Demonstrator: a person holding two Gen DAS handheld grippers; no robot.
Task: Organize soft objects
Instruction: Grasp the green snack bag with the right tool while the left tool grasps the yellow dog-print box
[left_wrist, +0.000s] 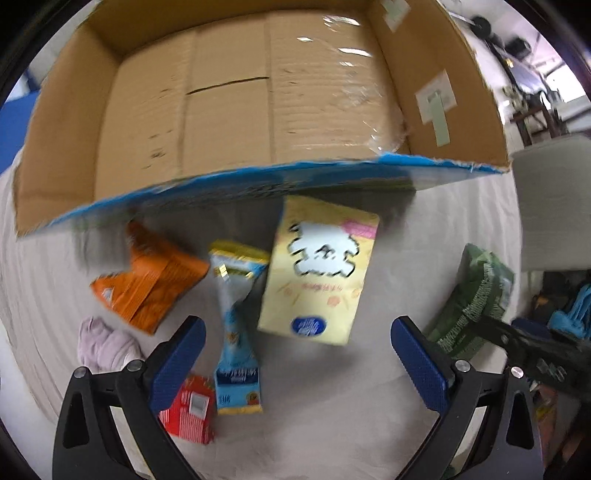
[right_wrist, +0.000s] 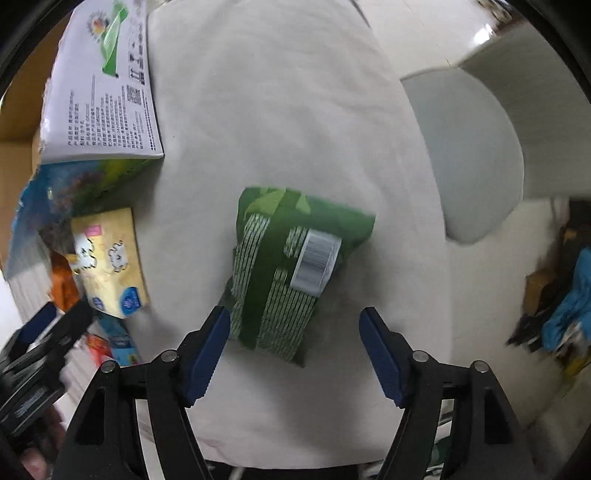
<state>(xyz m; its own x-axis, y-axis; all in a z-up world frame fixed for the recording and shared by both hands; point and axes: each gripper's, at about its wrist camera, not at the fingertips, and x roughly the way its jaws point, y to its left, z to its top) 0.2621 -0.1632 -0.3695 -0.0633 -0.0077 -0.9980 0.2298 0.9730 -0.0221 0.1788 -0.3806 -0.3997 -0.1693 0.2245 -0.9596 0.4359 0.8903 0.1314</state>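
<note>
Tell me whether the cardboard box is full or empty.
Empty, as far as shown: the cardboard box shows only bare cardboard inside; the packets, like the yellow pack, lie outside it on the cloth.

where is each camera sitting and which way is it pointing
Left wrist: on the left gripper, looking forward and down at packets before the open cardboard box; its own open blue fingers show.
Right wrist: on the right gripper, looking down at the green packet; its open fingers show, the left gripper at the left edge.
Shared: yellow packet, green packet, box, white cloth.
</note>
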